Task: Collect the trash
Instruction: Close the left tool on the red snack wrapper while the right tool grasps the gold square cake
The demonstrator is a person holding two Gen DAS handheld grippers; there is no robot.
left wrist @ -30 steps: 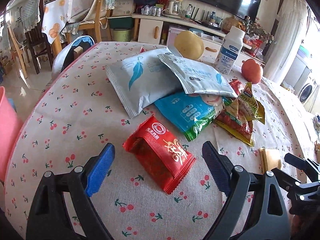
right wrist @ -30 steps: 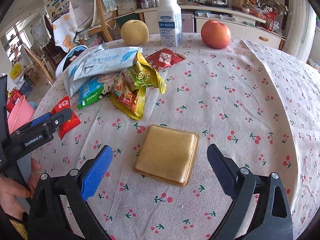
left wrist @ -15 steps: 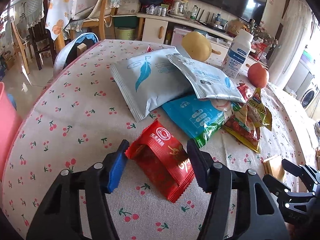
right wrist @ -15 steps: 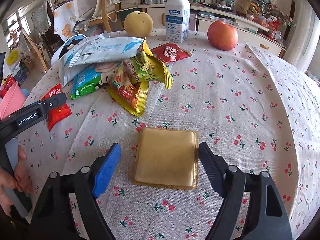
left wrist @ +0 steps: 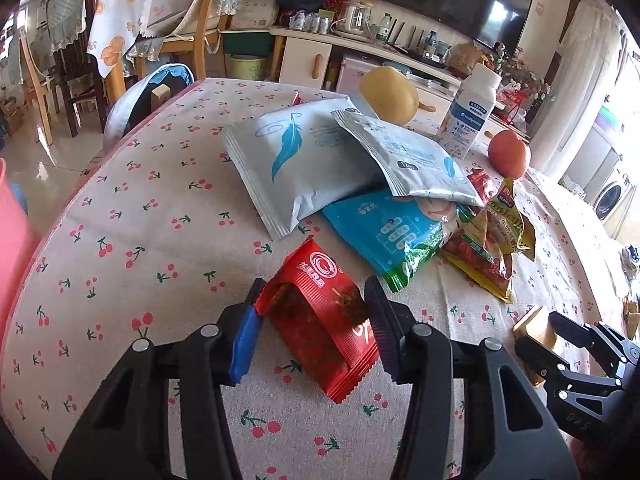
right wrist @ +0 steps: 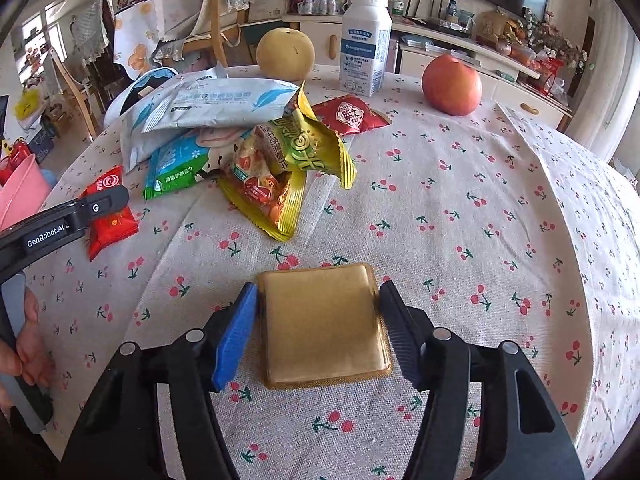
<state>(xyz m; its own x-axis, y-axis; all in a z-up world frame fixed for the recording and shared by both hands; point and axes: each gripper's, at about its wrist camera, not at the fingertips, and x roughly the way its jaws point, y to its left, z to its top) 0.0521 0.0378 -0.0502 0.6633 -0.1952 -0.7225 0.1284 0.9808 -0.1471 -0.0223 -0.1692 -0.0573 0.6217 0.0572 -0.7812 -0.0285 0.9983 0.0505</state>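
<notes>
Both sets of jaws have narrowed a lot over the last second and are closing now. Left hand-held gripper (left wrist: pixel 316 316) straddles the red snack packet (left wrist: pixel 320 320): blue finger touching its left edge, dark finger against its right side, packet lying flat on the counter (left wrist: pixel 120 208) — contact made, a firm pinch I cannot confirm. Right hand-held gripper (right wrist: pixel 318 314) brackets the gold square packet (right wrist: pixel 324 324): dark finger at its right edge, blue finger just beside its left edge, packet flat on the cherry-print cloth. In the right wrist view, the snack packet pile (right wrist: pixel 240 136) sits at 11 o'clock from the gold packet, with a second red packet (right wrist: pixel 350 114) at 12 o'clock beyond it. Pear (right wrist: pixel 285 54), milk bottle (right wrist: pixel 365 42) and apple (right wrist: pixel 452 85) stand along the far rim, 12 to 1 o'clock. Pink bin (right wrist: pixel 20 188) is off the counter edge at 9 o'clock — the left unit crosses in front of it, with the person's fingers (right wrist: pixel 30 344) wrapped on its handle.
</notes>
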